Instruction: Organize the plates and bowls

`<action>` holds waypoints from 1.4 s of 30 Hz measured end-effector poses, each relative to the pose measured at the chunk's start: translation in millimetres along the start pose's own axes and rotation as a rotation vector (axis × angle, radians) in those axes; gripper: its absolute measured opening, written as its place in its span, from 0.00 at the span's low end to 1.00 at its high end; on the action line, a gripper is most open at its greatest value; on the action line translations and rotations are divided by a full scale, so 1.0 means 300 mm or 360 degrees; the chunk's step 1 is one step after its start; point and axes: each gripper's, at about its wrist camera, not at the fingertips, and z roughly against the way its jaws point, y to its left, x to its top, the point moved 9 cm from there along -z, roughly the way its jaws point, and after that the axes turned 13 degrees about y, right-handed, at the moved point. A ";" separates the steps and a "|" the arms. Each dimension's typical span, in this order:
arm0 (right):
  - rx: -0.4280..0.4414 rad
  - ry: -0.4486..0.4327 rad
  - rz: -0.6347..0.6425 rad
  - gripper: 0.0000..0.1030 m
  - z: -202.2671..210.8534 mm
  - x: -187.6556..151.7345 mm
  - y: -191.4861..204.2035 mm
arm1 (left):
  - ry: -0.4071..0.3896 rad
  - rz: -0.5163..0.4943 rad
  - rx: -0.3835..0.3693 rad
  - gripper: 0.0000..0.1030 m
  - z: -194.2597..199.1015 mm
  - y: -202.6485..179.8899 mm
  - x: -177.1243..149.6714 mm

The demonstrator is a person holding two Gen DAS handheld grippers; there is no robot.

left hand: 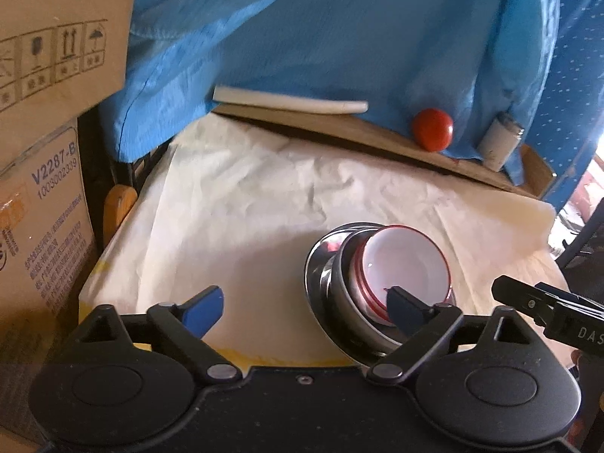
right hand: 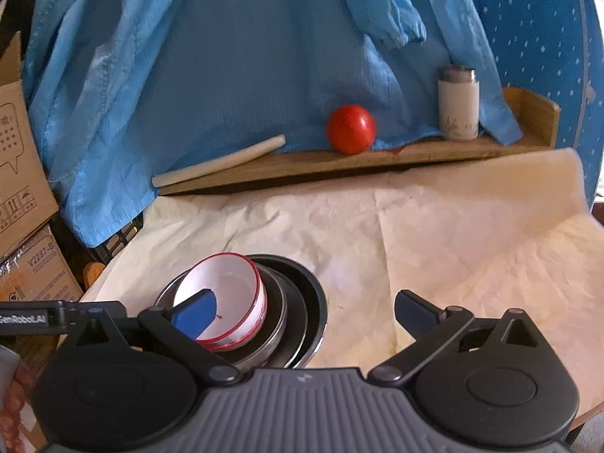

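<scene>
A white bowl with a red rim point(left hand: 406, 264) sits nested in a steel bowl point(left hand: 341, 283) on a steel plate point(left hand: 315, 264), all stacked on the paper-covered table. My left gripper point(left hand: 304, 305) is open; its right finger point(left hand: 402, 307) shows in front of the bowl's near rim and nothing is between the pads. In the right wrist view the same white bowl point(right hand: 226, 283) sits in the steel bowl point(right hand: 277, 313) on the dark plate point(right hand: 315, 294). My right gripper point(right hand: 305, 313) is open, and its left finger point(right hand: 196, 315) overlaps the bowl.
Creased cream paper point(right hand: 434, 245) covers the table. On a wooden ledge point(right hand: 377, 156) at the back rest a red tomato point(right hand: 351, 128), a white flask point(right hand: 458, 107) and a white stick point(right hand: 219, 160). Blue cloth point(right hand: 245, 56) hangs behind. Cardboard boxes point(left hand: 45, 56) stand at the left.
</scene>
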 end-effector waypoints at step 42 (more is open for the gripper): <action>-0.0097 -0.0022 0.0097 1.00 0.149 -0.211 -0.110 | -0.0200 -0.0423 -0.0100 0.99 0.077 -0.088 -0.198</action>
